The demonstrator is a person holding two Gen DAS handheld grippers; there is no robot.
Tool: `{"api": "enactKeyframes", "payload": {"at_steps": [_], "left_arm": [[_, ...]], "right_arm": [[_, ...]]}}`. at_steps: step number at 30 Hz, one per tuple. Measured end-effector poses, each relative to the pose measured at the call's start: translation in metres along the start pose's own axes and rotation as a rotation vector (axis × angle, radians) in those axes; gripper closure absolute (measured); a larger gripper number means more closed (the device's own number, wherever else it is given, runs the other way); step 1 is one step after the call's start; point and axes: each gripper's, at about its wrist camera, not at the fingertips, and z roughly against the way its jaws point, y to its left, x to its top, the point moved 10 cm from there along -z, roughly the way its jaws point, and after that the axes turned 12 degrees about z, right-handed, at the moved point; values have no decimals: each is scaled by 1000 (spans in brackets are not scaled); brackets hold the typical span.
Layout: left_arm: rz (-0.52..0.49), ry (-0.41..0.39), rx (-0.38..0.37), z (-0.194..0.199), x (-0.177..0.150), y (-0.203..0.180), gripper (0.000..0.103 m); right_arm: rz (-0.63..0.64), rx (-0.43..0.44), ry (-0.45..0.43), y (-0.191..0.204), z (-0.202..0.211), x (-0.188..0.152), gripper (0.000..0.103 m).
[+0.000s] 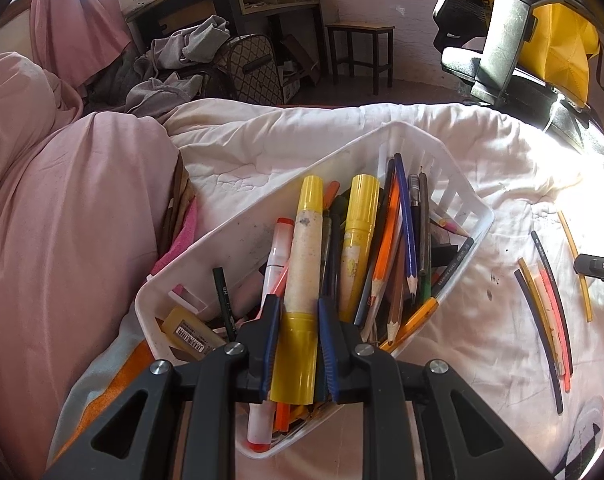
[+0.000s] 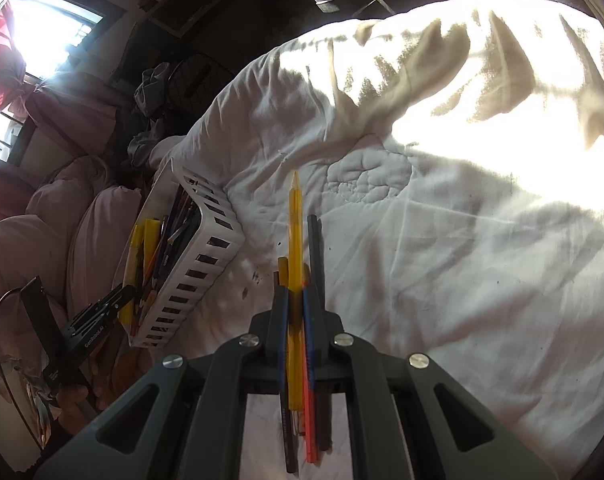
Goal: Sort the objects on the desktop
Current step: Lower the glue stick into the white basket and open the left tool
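Left wrist view: my left gripper [image 1: 299, 304], lower centre, has its fingers clamped on a yellow-capped marker [image 1: 302, 276] lying in the white basket [image 1: 237, 240] of pens and pencils on the bed [image 1: 482, 320]; loose pencils [image 1: 550, 312] lie at right on the quilt.

Right wrist view: my right gripper [image 2: 295, 300], lower centre, has its fingers pressed together on a yellow pencil [image 2: 295, 232]; the basket [image 2: 205, 264] sits at left.

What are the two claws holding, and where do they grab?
Left claw pinches the yellow marker near its lower yellow end. Right claw grips the yellow pencil around its middle.
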Motion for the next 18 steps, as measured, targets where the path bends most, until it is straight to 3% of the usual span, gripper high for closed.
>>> {"api": "enactKeyframes", "payload": {"at_steps": [18], "left_arm": [[19, -11, 8, 6, 1, 4, 81]], "right_arm": [[2, 4, -1, 0, -1, 1, 95]]}}
